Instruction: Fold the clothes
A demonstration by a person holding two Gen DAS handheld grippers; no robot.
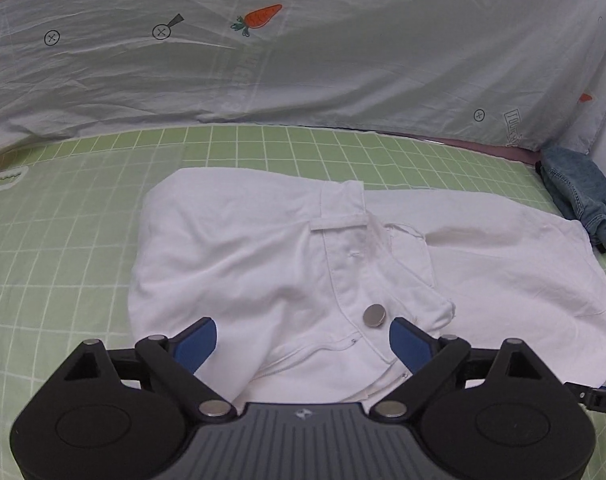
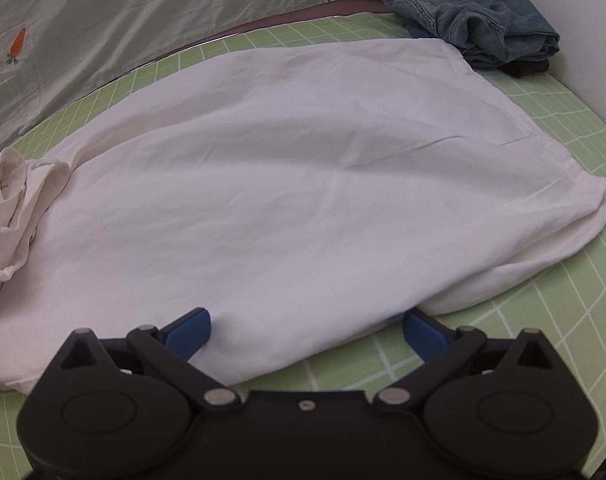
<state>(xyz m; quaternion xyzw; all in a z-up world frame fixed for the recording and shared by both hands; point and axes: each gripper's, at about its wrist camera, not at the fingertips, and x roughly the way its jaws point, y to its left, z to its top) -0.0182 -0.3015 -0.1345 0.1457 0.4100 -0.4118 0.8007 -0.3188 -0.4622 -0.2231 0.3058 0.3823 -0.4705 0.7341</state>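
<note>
**White trousers on the green grid mat, both tongs spread**

We list first the white trousers point(image 1: 263, 248), lying half folded on the green grid mat point(image 1: 83, 240). The waistband end, with its metal button point(image 1: 374, 315) and a belt loop point(image 1: 339, 222), sits directly ahead of the left gripper point(image 1: 303, 344). Its blue pads point(image 1: 197, 344) stand wide apart over the cloth, pressing on nothing.

The right gripper point(image 2: 305, 334) likewise has its fingers spread wide. The near edge of the trouser leg point(image 2: 303, 184) lies between them, and we see no pinch on it. The leg stretches away ahead of these tongs.

Further items: a bundle of blue denim point(image 2: 483, 28) at the far right corner beyond the trousers, touching their far edge; a pale sheet with carrot prints point(image 1: 263, 60) rising behind the mat.
</note>
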